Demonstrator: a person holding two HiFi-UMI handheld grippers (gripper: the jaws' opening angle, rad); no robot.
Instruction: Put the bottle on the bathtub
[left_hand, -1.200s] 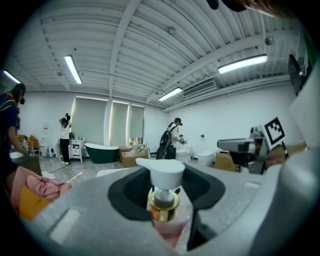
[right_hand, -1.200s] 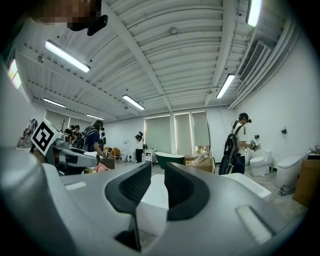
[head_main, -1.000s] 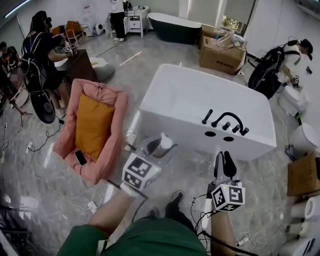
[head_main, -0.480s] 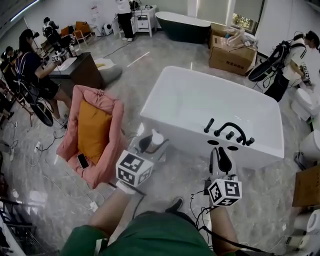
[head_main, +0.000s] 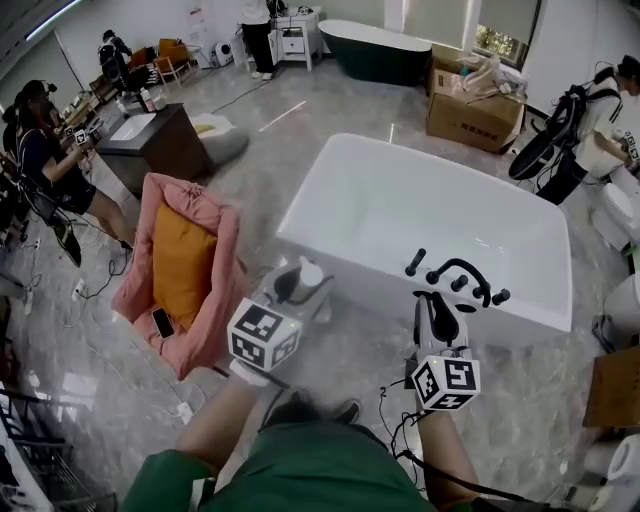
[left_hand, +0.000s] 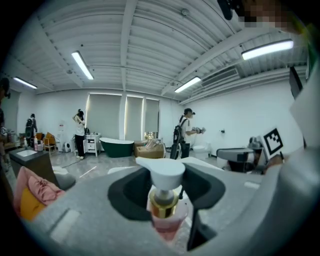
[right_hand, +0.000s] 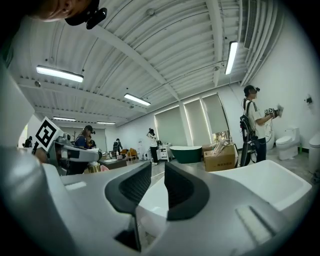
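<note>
Gripping a pump bottle (head_main: 307, 278), the left gripper (head_main: 295, 283) sits just left of centre in the head view. Its own view shows the two dark pads closed on the bottle (left_hand: 162, 205) just below the white pump head and gold collar (pinkish body underneath). The bottle hangs over the grey floor, near the lower-left corner of the white bathtub (head_main: 300, 225), and is not on its rim. The right gripper (head_main: 440, 305) is at lower right of centre, its tips just short of the tub's near edge, below the black faucet (head_main: 455, 275). In the right gripper view its jaws (right_hand: 157, 187) stand almost together with nothing between them; only a thin slit shows the tub beyond. At left of the frame stands a pink armchair (head_main: 205, 215) with an orange cushion (head_main: 180, 262) and a phone (head_main: 162, 322). A cardboard box (head_main: 475, 110) lies at upper right.
</note>
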